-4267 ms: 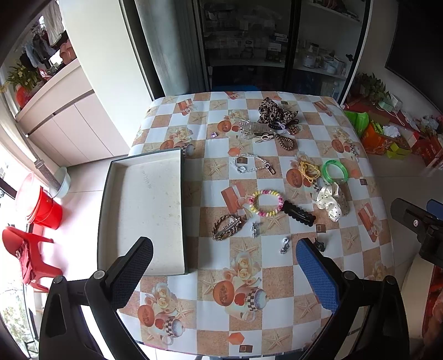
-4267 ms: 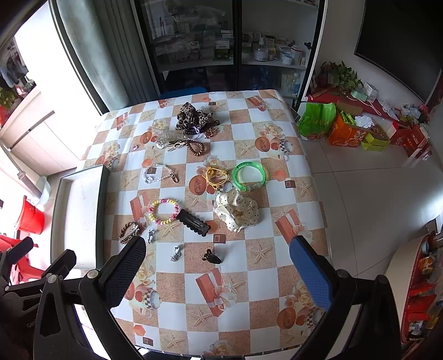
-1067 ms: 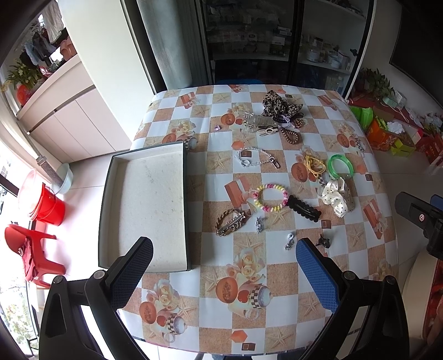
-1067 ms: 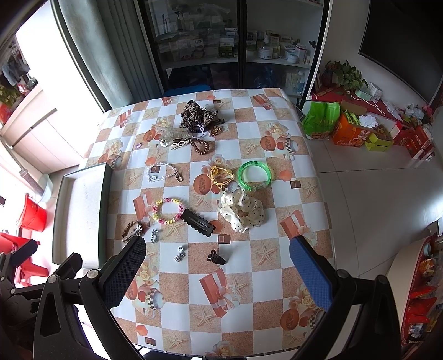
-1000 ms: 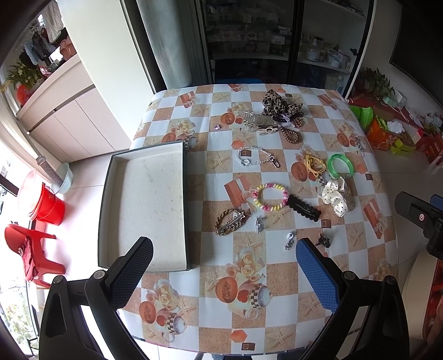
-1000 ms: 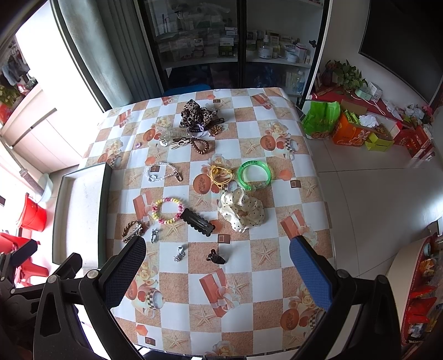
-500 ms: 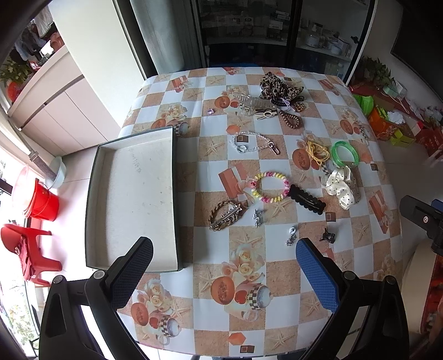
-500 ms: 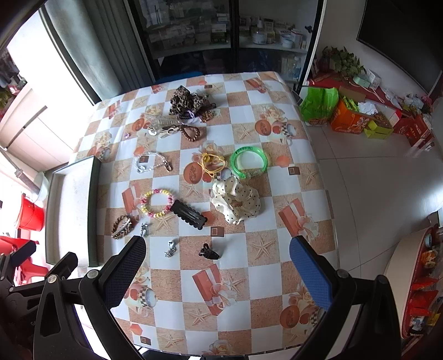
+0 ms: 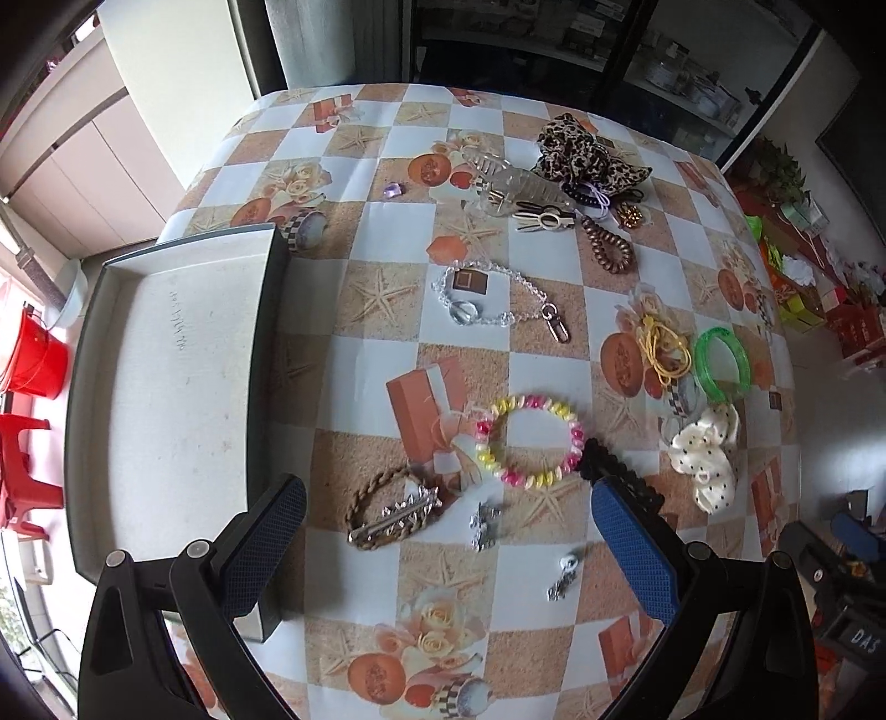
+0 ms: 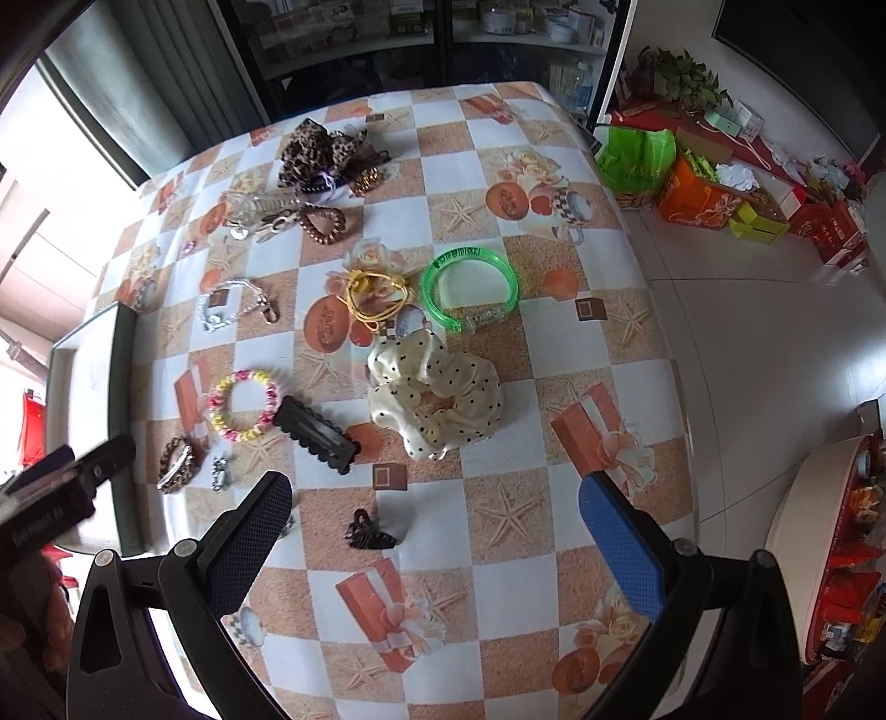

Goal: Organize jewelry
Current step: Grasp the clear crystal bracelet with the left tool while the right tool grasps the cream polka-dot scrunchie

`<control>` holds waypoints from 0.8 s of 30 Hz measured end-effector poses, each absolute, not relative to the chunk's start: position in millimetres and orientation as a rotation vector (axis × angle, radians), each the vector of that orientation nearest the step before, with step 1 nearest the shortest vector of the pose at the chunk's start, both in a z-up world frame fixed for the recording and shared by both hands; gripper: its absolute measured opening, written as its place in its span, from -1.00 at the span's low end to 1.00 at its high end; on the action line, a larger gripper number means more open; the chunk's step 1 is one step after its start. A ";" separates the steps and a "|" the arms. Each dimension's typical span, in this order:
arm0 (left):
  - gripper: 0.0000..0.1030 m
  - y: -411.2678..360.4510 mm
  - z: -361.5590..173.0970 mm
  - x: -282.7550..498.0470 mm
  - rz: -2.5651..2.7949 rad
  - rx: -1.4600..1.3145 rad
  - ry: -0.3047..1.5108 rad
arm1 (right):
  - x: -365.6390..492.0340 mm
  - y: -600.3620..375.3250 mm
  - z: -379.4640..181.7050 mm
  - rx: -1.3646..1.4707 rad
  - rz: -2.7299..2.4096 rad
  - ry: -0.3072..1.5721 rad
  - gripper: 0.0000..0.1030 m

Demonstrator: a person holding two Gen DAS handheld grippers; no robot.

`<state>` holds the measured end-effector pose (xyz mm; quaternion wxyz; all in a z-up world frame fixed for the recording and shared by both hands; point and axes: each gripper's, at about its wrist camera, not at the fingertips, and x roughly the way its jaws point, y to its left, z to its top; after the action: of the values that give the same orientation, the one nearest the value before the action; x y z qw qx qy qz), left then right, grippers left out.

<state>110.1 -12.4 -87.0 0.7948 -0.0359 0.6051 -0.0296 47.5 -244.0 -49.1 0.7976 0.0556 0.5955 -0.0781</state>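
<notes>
Jewelry and hair pieces lie scattered over a checkered tablecloth. An empty grey tray sits at the table's left edge. My left gripper hangs open above a brown braided bracelet, small silver charms and a pink-and-yellow bead bracelet. My right gripper is open over a small black claw clip, near a black barrette and a cream polka-dot scrunchie. Farther off lie a green bangle, yellow elastics, a silver chain and a leopard scrunchie.
Past the table's right edge the floor holds a green bag and orange boxes. A red bucket and red chair stand left of the tray. Dark glass cabinets rise behind the table.
Both grippers have come down and forward toward the table, so the jewelry looks larger. Nothing on the table has moved, and both stay open.
</notes>
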 end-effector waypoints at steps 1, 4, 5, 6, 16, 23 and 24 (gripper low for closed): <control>1.00 -14.5 -91.9 117.7 -0.064 -0.079 1.295 | 51.1 -245.6 -55.6 0.118 -0.167 1.286 1.00; 1.00 -19.1 -107.1 140.8 -0.060 -0.081 1.287 | 62.0 -249.2 -74.8 0.120 -0.167 1.308 1.00; 1.00 -20.1 -112.1 148.0 -0.060 -0.087 1.284 | 66.1 -250.5 -81.1 0.123 -0.165 1.311 1.00; 1.00 -20.1 -117.2 154.9 -0.059 -0.096 1.283 | 69.8 -251.3 -86.1 0.122 -0.166 1.315 1.00; 0.91 -28.5 -153.3 212.6 -0.086 -0.042 1.260 | 96.6 -252.3 -119.6 0.106 -0.149 1.327 1.00; 0.91 -36.3 -177.1 227.1 -0.122 0.018 1.258 | 102.9 -248.2 -137.7 0.071 -0.137 1.333 1.00; 0.91 -36.5 -180.1 229.3 -0.120 0.016 1.260 | 104.2 -248.2 -140.7 0.072 -0.138 1.332 1.00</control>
<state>229.3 -36.5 -180.1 0.8064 0.0076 0.5886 -0.0561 104.2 -248.2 -140.7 0.7834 0.0334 0.6173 -0.0638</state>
